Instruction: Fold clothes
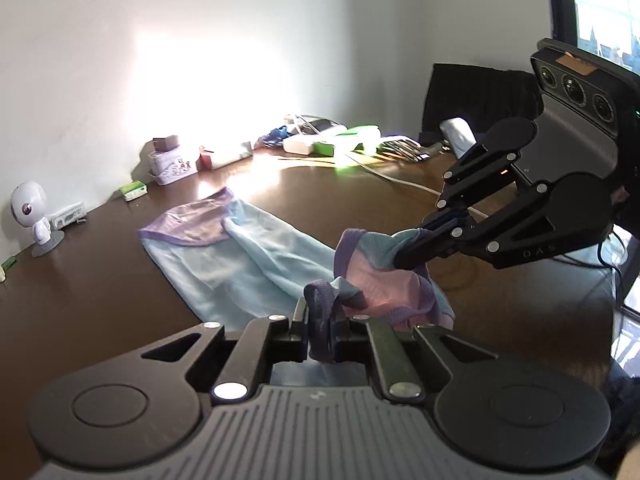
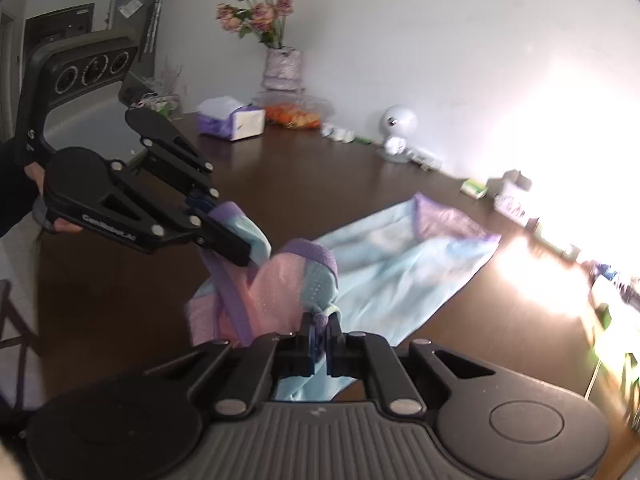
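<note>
A light blue garment (image 1: 248,264) with purple trim and a pink inner side lies on the dark brown table (image 1: 100,280). Its near end is lifted and bunched between both grippers. My left gripper (image 1: 320,322) is shut on a fold of the purple trim. To its right, my right gripper (image 1: 408,258) is shut on the neighbouring raised edge. In the right wrist view the right gripper (image 2: 320,334) pinches blue and purple cloth, the left gripper (image 2: 242,250) holds the edge at left, and the far part of the garment (image 2: 400,264) rests flat.
Along the wall stand a small white robot figure (image 1: 30,212), small boxes (image 1: 172,166) and a white cable (image 1: 400,182). A black chair back (image 1: 472,96) is at the far right. A vase of flowers (image 2: 280,68) and a tissue box (image 2: 232,120) sit at the far left.
</note>
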### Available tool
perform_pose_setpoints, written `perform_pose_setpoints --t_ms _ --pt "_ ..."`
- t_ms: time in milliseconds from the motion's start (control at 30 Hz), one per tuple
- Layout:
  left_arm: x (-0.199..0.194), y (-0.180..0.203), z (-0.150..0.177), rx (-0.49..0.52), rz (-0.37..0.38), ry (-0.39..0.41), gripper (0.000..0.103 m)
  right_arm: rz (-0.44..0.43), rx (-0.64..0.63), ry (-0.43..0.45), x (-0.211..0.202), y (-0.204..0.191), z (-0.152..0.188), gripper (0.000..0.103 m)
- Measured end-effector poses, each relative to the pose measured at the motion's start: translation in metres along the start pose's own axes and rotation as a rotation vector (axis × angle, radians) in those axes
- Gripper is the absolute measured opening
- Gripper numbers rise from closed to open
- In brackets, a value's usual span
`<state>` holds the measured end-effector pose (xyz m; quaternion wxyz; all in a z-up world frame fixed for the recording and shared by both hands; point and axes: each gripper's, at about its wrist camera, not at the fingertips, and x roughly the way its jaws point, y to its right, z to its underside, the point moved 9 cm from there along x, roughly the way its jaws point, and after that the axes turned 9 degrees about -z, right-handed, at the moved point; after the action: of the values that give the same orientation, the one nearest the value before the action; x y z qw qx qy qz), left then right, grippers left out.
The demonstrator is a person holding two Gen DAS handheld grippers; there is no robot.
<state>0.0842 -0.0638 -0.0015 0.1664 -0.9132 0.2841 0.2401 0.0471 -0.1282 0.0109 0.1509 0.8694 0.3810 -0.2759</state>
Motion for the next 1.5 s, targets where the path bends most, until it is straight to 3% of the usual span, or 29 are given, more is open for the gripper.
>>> perform_pose_setpoints --t_ms 167,300,333,367,400,500,567,667,700,800,867,933,1000,1133,1167,1200,1367,1500 --pt "0.071 -0.050 -0.024 -0.104 -0.019 -0.073 0.009 0.063 0.063 -0.052 0.053 0.062 -0.037 0.004" --pt "0.104 -0.066 -0.018 -0.147 -0.043 -0.128 0.012 0.091 0.136 -0.113 0.097 0.095 -0.037 0.004" --pt "0.107 -0.068 -0.017 -0.153 -0.064 -0.133 0.016 0.102 0.149 -0.115 0.102 0.099 -0.036 0.005" --pt "0.106 -0.070 -0.015 -0.159 -0.075 -0.133 0.026 0.112 0.159 -0.118 0.105 0.102 -0.034 0.010" --pt "0.103 -0.072 -0.014 -0.165 -0.080 -0.130 0.040 0.122 0.168 -0.120 0.108 0.105 -0.033 0.018" --pt "0.083 -0.077 -0.010 -0.221 -0.090 -0.139 0.057 0.158 0.204 -0.094 0.096 0.109 -0.031 0.042" --pt "0.062 -0.082 -0.006 -0.291 -0.094 -0.149 0.062 0.153 0.253 -0.071 0.077 0.110 -0.030 0.044" --pt "0.027 -0.087 0.010 -0.445 -0.123 -0.139 0.087 0.079 0.382 -0.028 0.045 0.101 -0.020 0.046" --pt "0.019 -0.085 0.017 -0.491 -0.127 -0.138 0.088 0.038 0.423 -0.016 0.040 0.093 -0.012 0.046" --pt "0.004 -0.067 0.031 -0.585 -0.076 -0.137 0.087 -0.069 0.520 0.016 0.030 0.069 0.013 0.046" --pt "0.006 -0.049 0.030 -0.572 -0.033 -0.138 0.087 -0.105 0.562 0.027 0.034 0.060 0.025 0.046" --pt "0.016 -0.039 0.029 -0.525 -0.056 -0.168 0.082 -0.110 0.589 0.026 0.042 0.058 0.033 0.044" --pt "0.029 -0.038 0.033 -0.528 -0.099 -0.219 0.049 -0.095 0.583 0.034 0.048 0.057 0.035 0.026" --pt "0.034 -0.031 0.043 -0.547 -0.085 -0.237 0.033 -0.090 0.562 0.032 0.046 0.047 0.036 0.011" --pt "0.034 -0.028 0.046 -0.551 -0.078 -0.239 0.021 -0.085 0.551 0.031 0.045 0.044 0.036 0.009" --pt "0.032 -0.026 0.048 -0.556 -0.071 -0.243 0.016 -0.082 0.547 0.028 0.043 0.041 0.037 0.006" --pt "0.009 -0.004 0.062 -0.575 -0.002 -0.268 0.012 -0.081 0.557 0.012 0.027 0.028 0.049 0.005" --pt "-0.028 0.026 0.079 -0.585 0.048 -0.301 0.012 -0.104 0.533 -0.027 -0.003 -0.010 0.069 0.004"
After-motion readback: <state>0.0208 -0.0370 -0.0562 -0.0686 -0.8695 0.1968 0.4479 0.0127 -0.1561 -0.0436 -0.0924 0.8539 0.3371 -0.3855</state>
